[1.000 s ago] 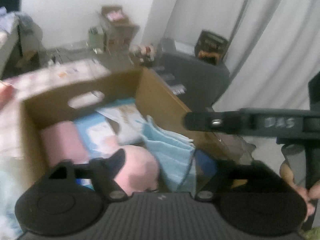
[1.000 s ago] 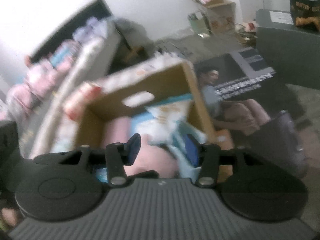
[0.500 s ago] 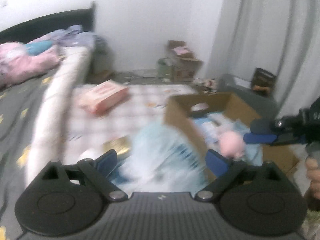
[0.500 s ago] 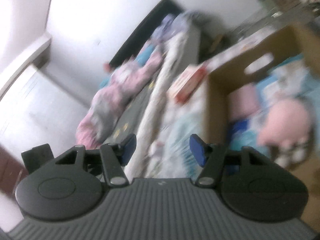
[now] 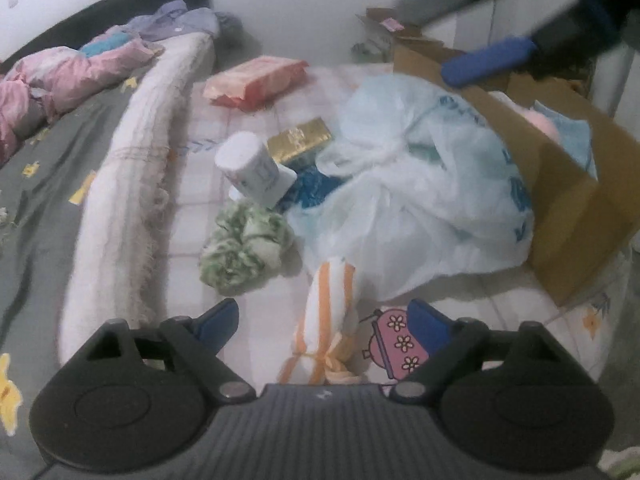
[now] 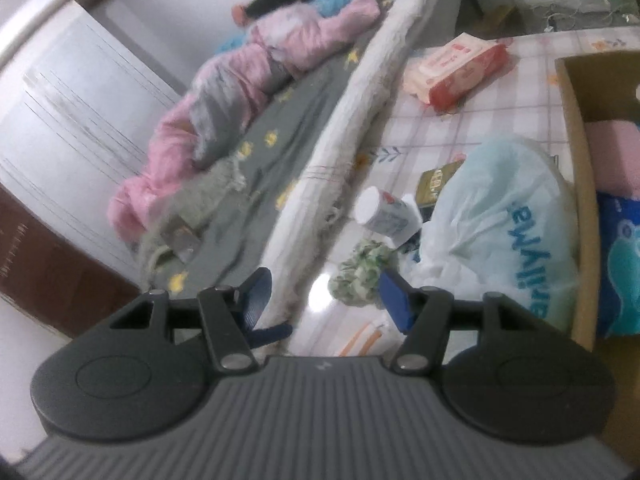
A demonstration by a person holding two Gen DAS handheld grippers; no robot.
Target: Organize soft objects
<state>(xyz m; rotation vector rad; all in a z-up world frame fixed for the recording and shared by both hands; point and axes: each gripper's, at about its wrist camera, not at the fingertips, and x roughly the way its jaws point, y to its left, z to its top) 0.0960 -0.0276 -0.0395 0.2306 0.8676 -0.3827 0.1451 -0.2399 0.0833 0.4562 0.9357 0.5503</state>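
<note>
A rolled white towel with orange stripes (image 5: 329,312) lies on the checked mat (image 5: 248,128). My left gripper (image 5: 320,320) hangs over it with the roll between its jaws; they are closing and the pads stand clear of it. A fluffy green-and-white bundle (image 5: 246,250) (image 6: 360,266) sits just beyond. My right gripper (image 6: 325,298) is open with nothing in it, and its blue finger (image 5: 488,62) shows above the cardboard box (image 5: 568,200) (image 6: 580,184). A pink plush (image 5: 540,120) and a blue pack (image 6: 620,248) lie in the box.
A white plastic bag (image 5: 420,184) (image 6: 500,232) leans against the box. A white tub (image 5: 254,170), a gold box (image 5: 300,140) and a pink wipes pack (image 5: 256,82) lie on the mat. A rolled white blanket (image 5: 132,184) and a pink quilt (image 5: 60,80) are at the left.
Both views have swung left from the cardboard box to the mat. My left gripper has come down over the striped towel roll. The right gripper's jaws stand a little wider.
</note>
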